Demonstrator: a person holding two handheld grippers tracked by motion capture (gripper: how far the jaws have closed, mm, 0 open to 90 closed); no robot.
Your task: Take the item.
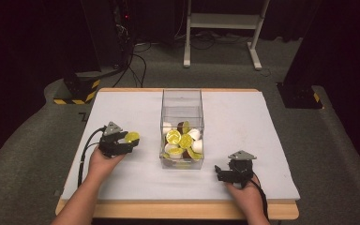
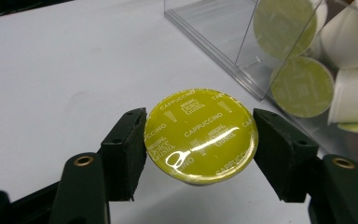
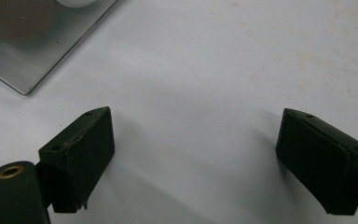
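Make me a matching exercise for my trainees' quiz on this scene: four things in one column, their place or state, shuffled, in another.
Things:
1. left gripper
2. right gripper
3. yellow-lidded capsule
4. clear box

Places or states:
A. holds a heap of capsules, mid-table
B. jaws apart over bare white table
C. clamped between two black jaws
D. shut on a capsule, left of the box

Pairs: 1-D, 2-B, 3-C, 4-A
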